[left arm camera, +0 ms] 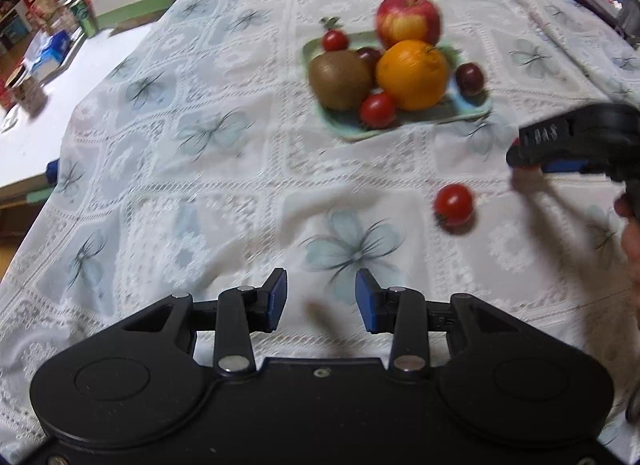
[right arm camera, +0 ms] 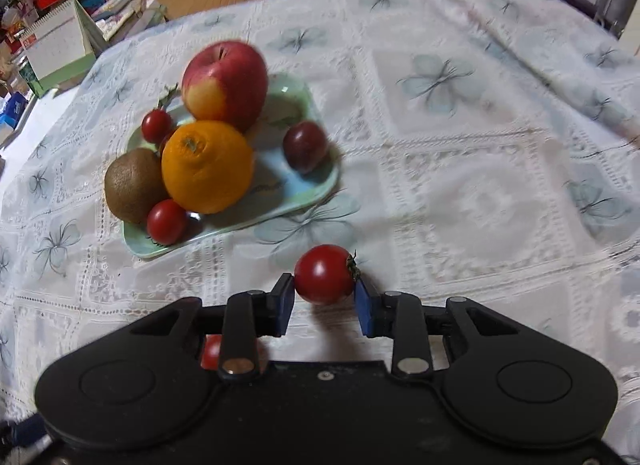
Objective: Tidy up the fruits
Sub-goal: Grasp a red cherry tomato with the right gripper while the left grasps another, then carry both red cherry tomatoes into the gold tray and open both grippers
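The right gripper [right arm camera: 324,297] stands part open around one cherry tomato [right arm camera: 325,273], its stem end pointing right against the right pad; actual grip cannot be told. A second loose tomato [right arm camera: 212,351] shows behind its left finger. The left gripper [left arm camera: 321,297] hangs open and empty. On the worktop's green tray [right arm camera: 280,201]: one apple [right arm camera: 225,85], one orange [right arm camera: 207,167], one kiwi [right arm camera: 134,189] lying lengthwise, two tomatoes, two dark plums.
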Demonstrator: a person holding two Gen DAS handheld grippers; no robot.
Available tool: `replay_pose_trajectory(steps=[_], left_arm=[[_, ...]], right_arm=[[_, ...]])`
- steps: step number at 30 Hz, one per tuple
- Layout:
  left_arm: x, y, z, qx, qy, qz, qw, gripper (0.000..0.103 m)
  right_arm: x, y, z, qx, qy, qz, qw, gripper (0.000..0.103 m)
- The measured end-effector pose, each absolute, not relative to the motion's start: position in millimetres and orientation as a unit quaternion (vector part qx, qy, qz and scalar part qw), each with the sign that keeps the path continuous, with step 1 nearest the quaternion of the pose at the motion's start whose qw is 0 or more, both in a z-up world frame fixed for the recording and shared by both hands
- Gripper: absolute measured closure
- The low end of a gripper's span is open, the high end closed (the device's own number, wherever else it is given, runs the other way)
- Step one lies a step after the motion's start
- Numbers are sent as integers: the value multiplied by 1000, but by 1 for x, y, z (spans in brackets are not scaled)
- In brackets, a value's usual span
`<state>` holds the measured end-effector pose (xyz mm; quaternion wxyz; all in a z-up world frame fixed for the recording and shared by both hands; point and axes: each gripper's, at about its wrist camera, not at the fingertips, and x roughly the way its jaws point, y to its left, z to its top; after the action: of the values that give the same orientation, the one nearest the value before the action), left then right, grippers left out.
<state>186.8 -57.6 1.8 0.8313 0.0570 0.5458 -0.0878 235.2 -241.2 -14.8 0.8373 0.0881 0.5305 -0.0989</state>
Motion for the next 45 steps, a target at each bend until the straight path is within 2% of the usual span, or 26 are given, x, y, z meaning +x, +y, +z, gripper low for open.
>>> replay_pose_trajectory(steps=[15,39,43,45], left_arm=[[210,-135,1,55,507,-168,844,56],[235,-144,-44,45,556,-129,820,54],[235,-142,-42,39,554,-136,820,61],[235,-139,-39,27,555,-129,821,62]], right_arm=[[157,-297,-10,129,516,-110,840,70],[161,-298,-21,135,527,-113,832,70],[161,-297,-21,131,527,-113,832,70],[161,-296,-21,126,525,-113,834,70]])
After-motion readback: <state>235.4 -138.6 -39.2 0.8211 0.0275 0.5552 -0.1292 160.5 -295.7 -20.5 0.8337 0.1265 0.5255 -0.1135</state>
